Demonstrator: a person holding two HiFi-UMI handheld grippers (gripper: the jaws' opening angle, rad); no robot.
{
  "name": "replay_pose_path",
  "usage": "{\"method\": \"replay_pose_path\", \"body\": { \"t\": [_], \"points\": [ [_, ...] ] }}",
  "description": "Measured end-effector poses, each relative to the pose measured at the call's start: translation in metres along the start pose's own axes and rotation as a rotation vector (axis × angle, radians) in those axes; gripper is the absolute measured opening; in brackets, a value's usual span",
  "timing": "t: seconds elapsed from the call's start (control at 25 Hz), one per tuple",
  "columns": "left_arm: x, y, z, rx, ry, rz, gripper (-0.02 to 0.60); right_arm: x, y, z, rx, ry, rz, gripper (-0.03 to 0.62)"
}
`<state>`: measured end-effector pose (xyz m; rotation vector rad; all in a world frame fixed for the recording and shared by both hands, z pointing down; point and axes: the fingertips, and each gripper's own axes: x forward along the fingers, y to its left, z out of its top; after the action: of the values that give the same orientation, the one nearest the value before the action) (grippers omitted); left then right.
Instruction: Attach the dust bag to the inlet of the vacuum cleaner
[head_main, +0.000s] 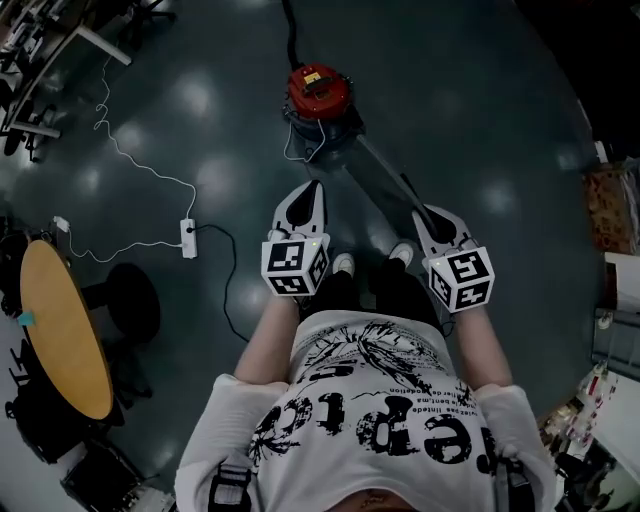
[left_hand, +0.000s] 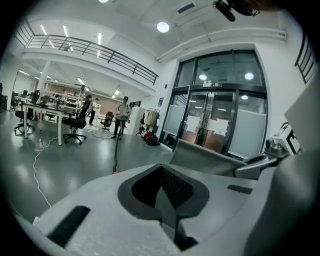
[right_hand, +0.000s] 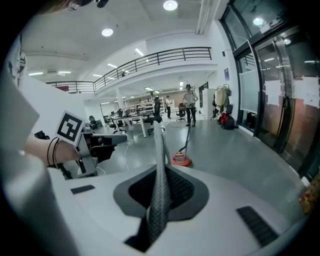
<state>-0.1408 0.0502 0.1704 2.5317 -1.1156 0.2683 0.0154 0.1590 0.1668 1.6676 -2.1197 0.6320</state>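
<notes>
the dust bag (head_main: 385, 175), a flat grey mesh-textured sheet, is up off the floor, pinched on edge in the right claw (head_main: 425, 212). from that claw it stretches forward toward the red vacuum cleaner (head_main: 319, 92). the vacuum cleaner stands on the shiny grey floor (head_main: 480, 120), out beyond the bag and ahead of the person's white shoes (head_main: 343, 265). the bag's far end looks short of the vacuum cleaner, though i can't be sure. the left claw (head_main: 312, 186) is pressed together with nothing in it, held on the person's side of the vacuum cleaner and just left of the bag. a black hose (head_main: 292, 35) runs off the vacuum cleaner's far side. a white power strip (head_main: 188, 238) lies on the floor well to the left of the vacuum cleaner.
</notes>
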Motion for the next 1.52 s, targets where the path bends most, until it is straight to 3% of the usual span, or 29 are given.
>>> {"method": "replay_pose_path", "body": {
  "t": [0.24,0.44,0.6,0.72,0.88,0.96,1.24,1.36,1.52],
  "points": [
    [0.061,0.018,-0.012,-0.023,0.059,0.114,0.005,0.057,-0.062,0.011,-0.056,0.07,0.131,0.026],
    [0.117,0.03,-0.004,0.015,0.095,0.226,0.005,0.108,-0.099,0.016,-0.144,0.146,0.297,0.026],
    [0.154,0.038,0.012,-0.03,0.052,0.309,0.005,0.148,-0.122,0.028,-0.225,0.183,0.43,0.026],
    [0.182,0.049,0.004,-0.031,0.056,0.313,0.005,0.182,-0.135,0.027,-0.299,0.208,0.489,0.026],
    [0.228,0.065,-0.042,-0.002,0.108,0.182,0.005,0.238,-0.146,-0.003,-0.376,0.224,0.551,0.026],
    [0.256,0.084,-0.065,0.032,0.097,0.154,0.005,0.277,-0.157,-0.022,-0.392,0.219,0.58,0.026],
    [0.339,0.173,-0.143,0.227,-0.025,0.177,0.005,0.421,-0.18,-0.116,-0.482,0.137,0.646,0.026],
    [0.364,0.208,-0.18,0.254,-0.095,0.233,0.005,0.47,-0.187,-0.154,-0.543,0.087,0.658,0.026],
    [0.392,0.263,-0.237,0.29,-0.108,0.271,0.005,0.509,-0.189,-0.198,-0.614,0.077,0.638,0.026]
  ]
}}
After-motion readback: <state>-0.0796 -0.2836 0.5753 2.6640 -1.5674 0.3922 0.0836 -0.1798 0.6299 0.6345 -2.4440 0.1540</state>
